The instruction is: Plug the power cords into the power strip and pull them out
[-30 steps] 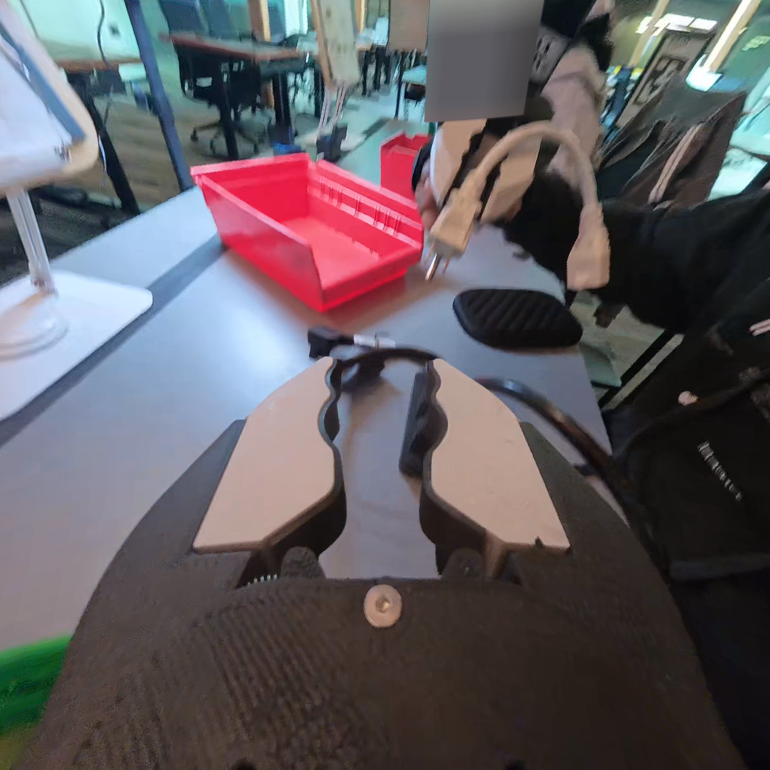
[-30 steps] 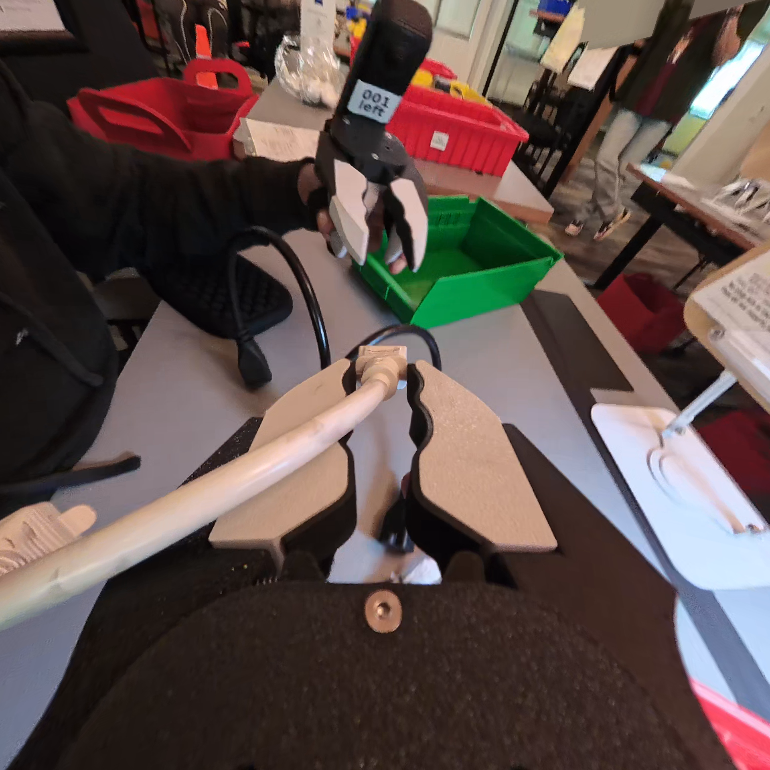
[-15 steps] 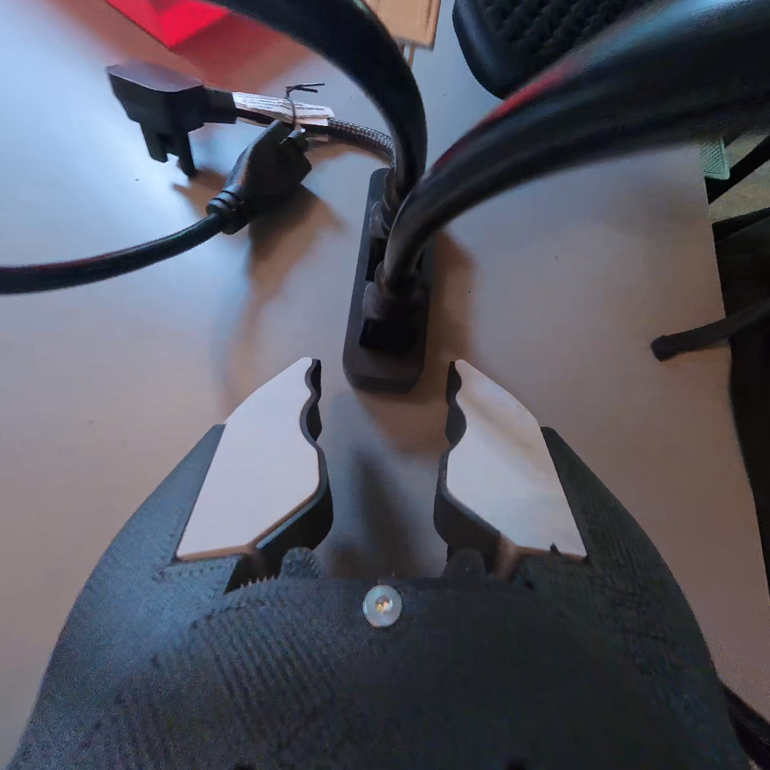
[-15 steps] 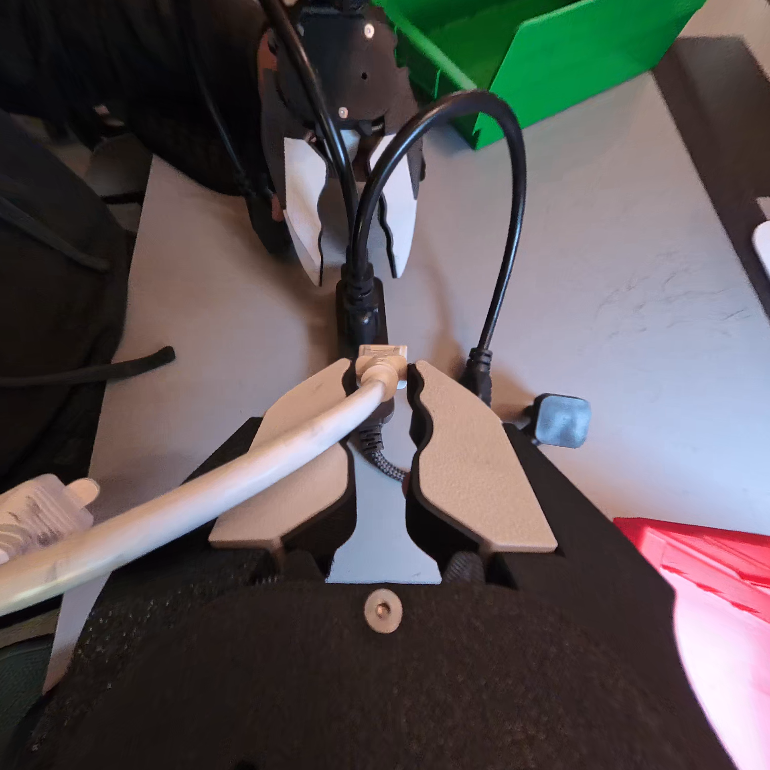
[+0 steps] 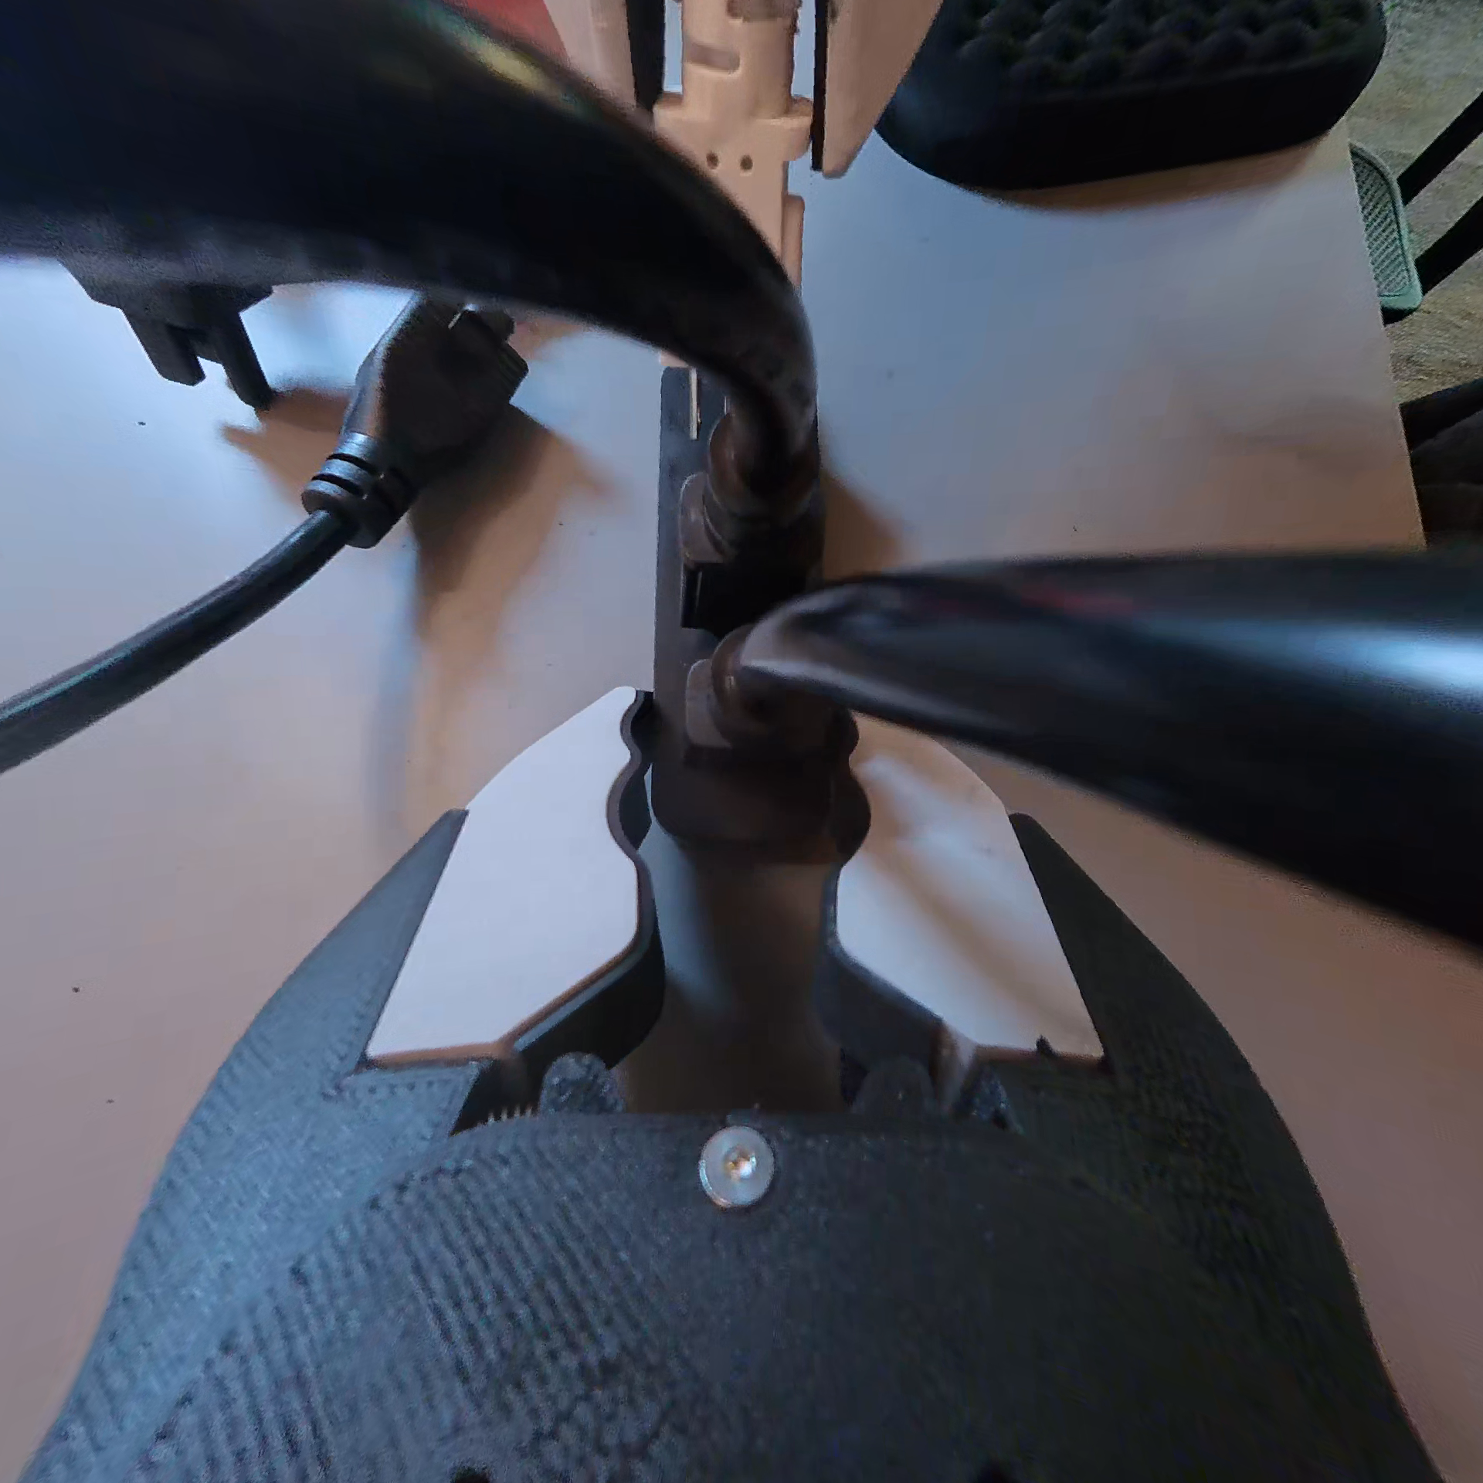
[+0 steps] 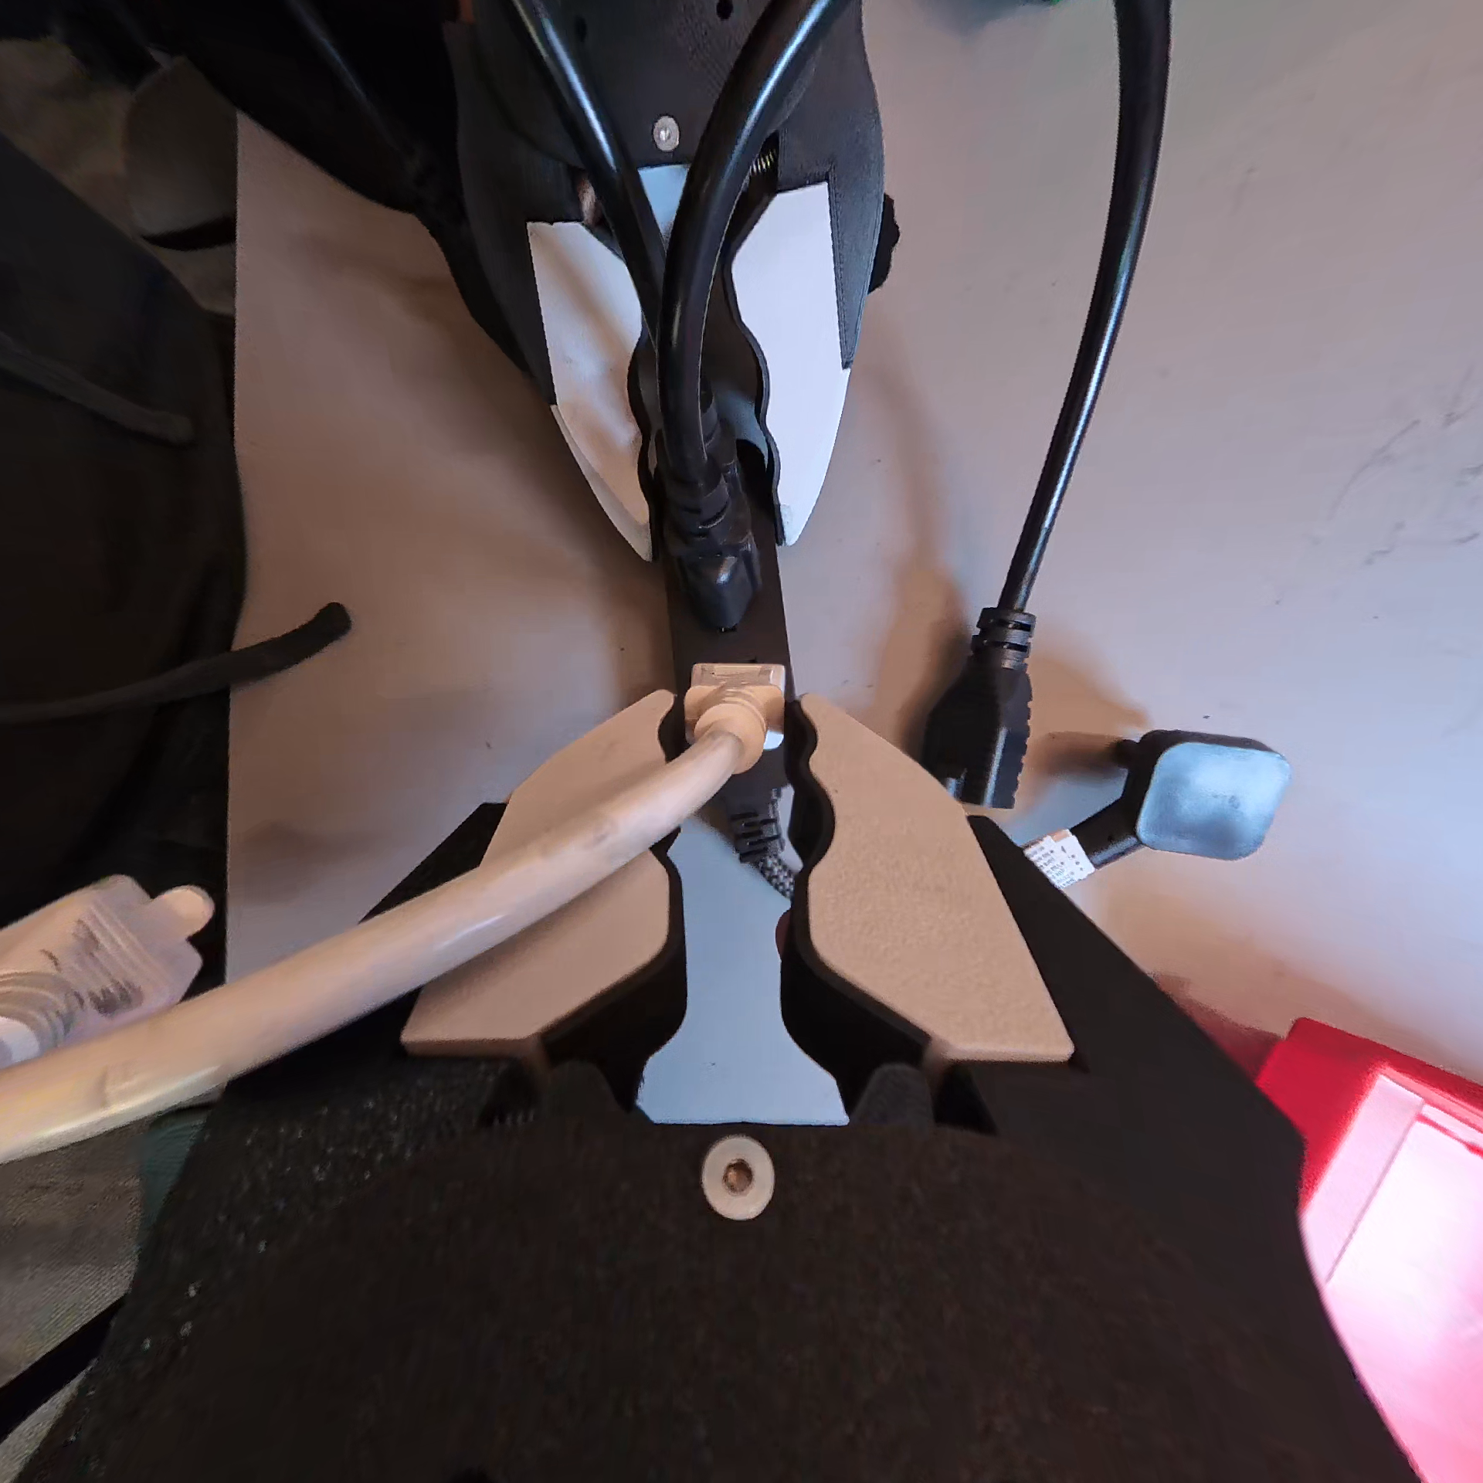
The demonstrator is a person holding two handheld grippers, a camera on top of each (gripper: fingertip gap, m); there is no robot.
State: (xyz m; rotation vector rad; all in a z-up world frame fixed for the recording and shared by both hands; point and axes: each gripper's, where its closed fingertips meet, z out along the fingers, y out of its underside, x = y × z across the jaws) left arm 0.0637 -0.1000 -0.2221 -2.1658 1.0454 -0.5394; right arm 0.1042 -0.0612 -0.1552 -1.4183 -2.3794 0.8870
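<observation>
A black power strip (image 6: 772,638) lies on the grey table, also in the left wrist view (image 5: 671,562). Two black plugs (image 5: 754,481) (image 5: 722,706) sit in it, their thick cords arching up. My left gripper (image 5: 742,762) is shut on the strip's end and also shows in the right wrist view (image 6: 718,538). My right gripper (image 6: 734,710) is shut on a beige plug (image 6: 734,690) and holds it over the strip's other end. It also shows in the left wrist view (image 5: 734,136). I cannot tell whether the prongs are in a socket.
A loose black cord connector (image 6: 983,722) and the strip's own grey plug (image 6: 1212,790) lie on the table right of the strip. A red bin (image 6: 1404,1164) is at the lower right. A black padded armrest (image 5: 1123,80) overhangs the table edge.
Both grippers have dropped closer to the strip. The left fingers have moved onto the strip's end and closed on it. The right gripper has brought the beige plug down over the strip.
</observation>
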